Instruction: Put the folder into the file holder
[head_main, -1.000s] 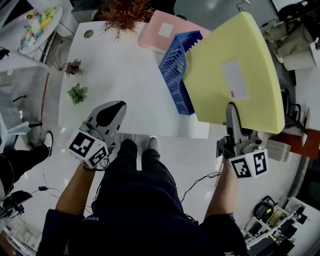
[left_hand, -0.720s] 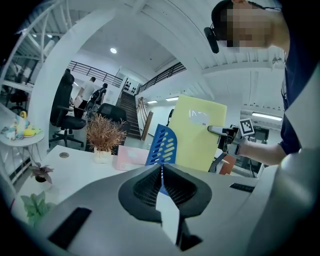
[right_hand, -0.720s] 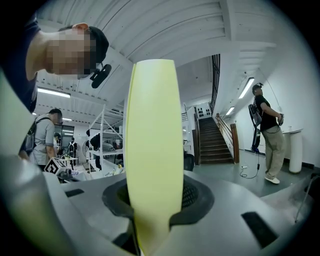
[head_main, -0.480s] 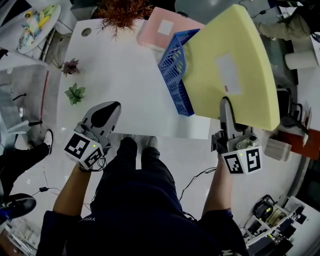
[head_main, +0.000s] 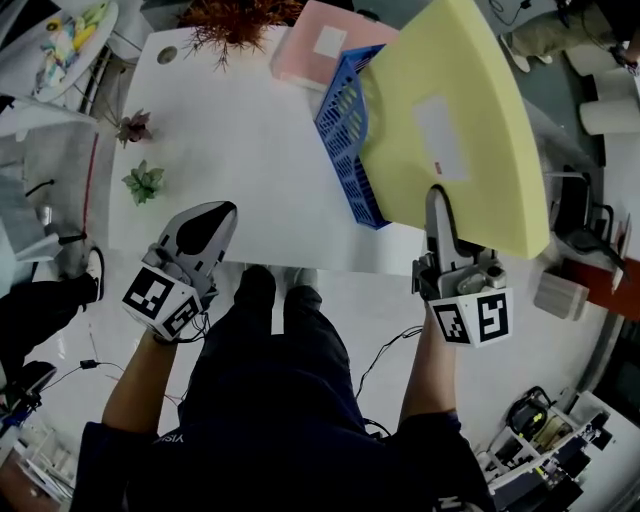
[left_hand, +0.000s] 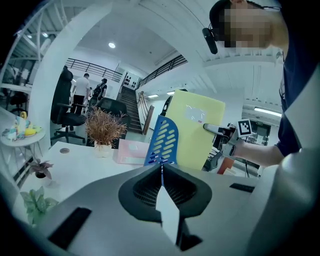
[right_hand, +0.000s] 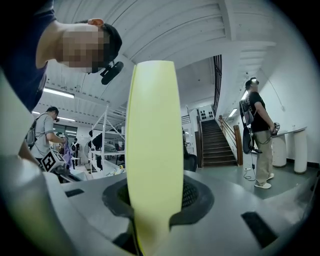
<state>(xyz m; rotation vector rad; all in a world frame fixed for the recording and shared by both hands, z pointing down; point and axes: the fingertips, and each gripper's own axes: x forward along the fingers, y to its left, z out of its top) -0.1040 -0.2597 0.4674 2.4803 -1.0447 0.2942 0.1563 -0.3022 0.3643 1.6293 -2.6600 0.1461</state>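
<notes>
My right gripper (head_main: 437, 197) is shut on the lower edge of a large yellow folder (head_main: 455, 130) and holds it upright above the table's right end. In the right gripper view the folder (right_hand: 152, 150) stands edge-on between the jaws. The folder's left part overlaps the blue slotted file holder (head_main: 345, 140), which stands on the white table (head_main: 240, 150). My left gripper (head_main: 220, 212) hovers at the table's near edge, shut and with nothing in it. The left gripper view shows the file holder (left_hand: 162, 142) with the folder (left_hand: 192, 130) just behind it.
A pink folder (head_main: 320, 45) lies flat behind the holder. A dried plant (head_main: 235, 15) stands at the table's far edge, and two small green plants (head_main: 143, 183) are beside the table's left edge. A person (right_hand: 257, 135) stands near the stairs.
The right gripper and the yellow folder have shifted a little left and lower, closer over the blue holder. The left gripper has hardly moved.
</notes>
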